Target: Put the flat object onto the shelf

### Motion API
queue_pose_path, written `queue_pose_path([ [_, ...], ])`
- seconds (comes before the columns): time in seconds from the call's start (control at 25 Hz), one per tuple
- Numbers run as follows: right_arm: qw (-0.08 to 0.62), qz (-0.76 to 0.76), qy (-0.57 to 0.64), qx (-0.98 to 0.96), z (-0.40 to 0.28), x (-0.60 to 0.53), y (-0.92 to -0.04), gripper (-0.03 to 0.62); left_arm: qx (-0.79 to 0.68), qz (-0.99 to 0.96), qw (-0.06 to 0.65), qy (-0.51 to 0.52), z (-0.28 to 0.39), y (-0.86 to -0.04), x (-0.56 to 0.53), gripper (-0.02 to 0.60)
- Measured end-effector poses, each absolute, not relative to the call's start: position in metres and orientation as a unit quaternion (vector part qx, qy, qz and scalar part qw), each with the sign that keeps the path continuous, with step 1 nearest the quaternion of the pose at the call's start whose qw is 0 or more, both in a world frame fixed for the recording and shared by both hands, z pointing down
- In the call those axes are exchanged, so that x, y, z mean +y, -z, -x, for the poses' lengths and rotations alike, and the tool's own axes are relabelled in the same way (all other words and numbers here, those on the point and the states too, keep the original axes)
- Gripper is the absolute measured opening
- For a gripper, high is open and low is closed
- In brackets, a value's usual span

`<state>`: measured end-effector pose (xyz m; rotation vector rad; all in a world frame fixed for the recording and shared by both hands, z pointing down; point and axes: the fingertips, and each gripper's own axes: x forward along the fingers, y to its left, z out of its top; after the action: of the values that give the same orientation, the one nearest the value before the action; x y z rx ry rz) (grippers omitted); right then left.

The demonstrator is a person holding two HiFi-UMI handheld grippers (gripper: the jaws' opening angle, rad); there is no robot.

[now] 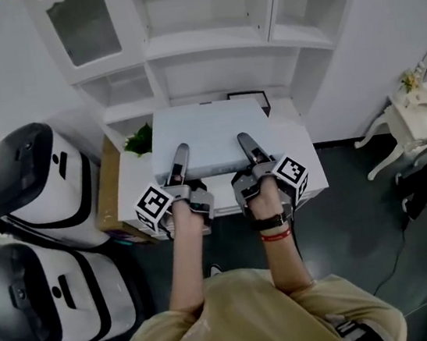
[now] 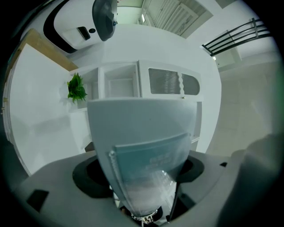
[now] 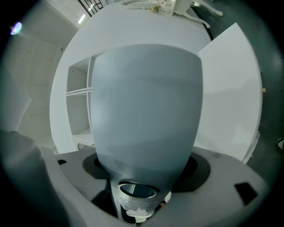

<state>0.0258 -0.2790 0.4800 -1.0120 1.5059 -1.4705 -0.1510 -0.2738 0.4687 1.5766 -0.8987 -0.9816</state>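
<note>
The flat object point(image 1: 207, 127) is a wide pale grey box held level over a low white cabinet point(image 1: 312, 171), in front of the white shelf unit point(image 1: 204, 45). My left gripper point(image 1: 180, 153) is shut on its near edge at the left, with the upper finger lying on top. At the right of the same edge my right gripper point(image 1: 246, 141) is shut on it likewise. In the left gripper view the flat object point(image 2: 142, 128) fills the space between the jaws and shows a pale label. The flat object point(image 3: 146, 115) also fills the right gripper view, and it hides the fingertips in both.
A small green plant point(image 1: 141, 140) and a dark picture frame point(image 1: 254, 95) stand just behind the box. Two white-and-black machines point(image 1: 34, 183) stand at the left beside a wooden panel point(image 1: 108, 188). A white chair point(image 1: 411, 118) is at the right on the dark floor.
</note>
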Motion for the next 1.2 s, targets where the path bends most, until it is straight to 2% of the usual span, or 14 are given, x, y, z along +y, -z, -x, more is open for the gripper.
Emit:
queue_pose_path([
  [0.52,0.424,0.421,0.554,0.579,-0.017,-0.279,-0.452,0.35,-0.336,-0.666,0.529,0.405,0.158,-0.439,-0.284,0.373],
  [1.2,0.432,0.405,0.535,0.603,-0.026,-0.305,-0.413,0.353,-0.327,-0.674,0.51,0.422,0.149,-0.405,-0.307,0.374],
])
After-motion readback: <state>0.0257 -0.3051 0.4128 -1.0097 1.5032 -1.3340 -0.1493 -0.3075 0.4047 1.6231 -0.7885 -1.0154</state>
